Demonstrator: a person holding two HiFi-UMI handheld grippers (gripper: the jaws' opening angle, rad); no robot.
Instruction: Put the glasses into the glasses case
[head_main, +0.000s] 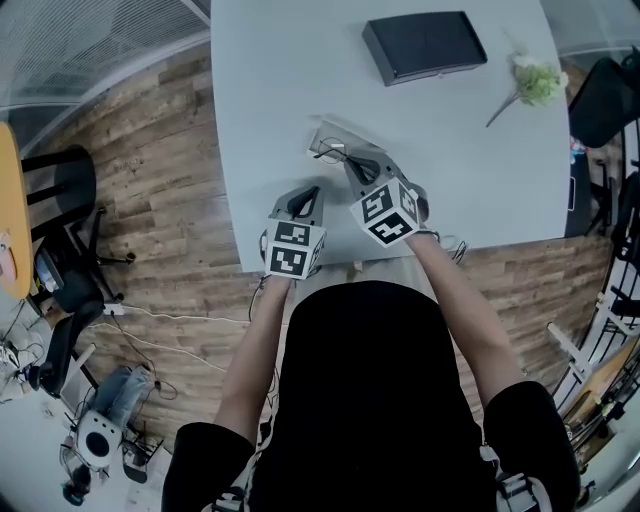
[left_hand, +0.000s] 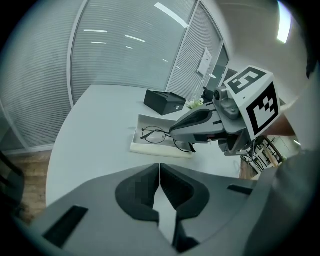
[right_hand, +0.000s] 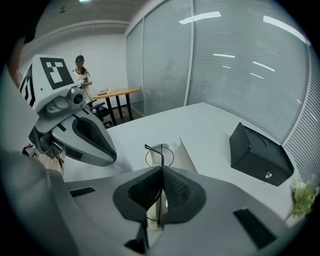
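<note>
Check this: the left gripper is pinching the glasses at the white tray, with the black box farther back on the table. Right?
No, the right gripper is the one pinching the glasses, as the right gripper view shows. The rest holds.

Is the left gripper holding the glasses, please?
No, the left gripper's jaws are together on nothing; the right gripper pinches the glasses.

Black-rimmed glasses (left_hand: 153, 134); white case (left_hand: 150, 149); black box (head_main: 424, 45); pale grey table (head_main: 280, 100).
</note>
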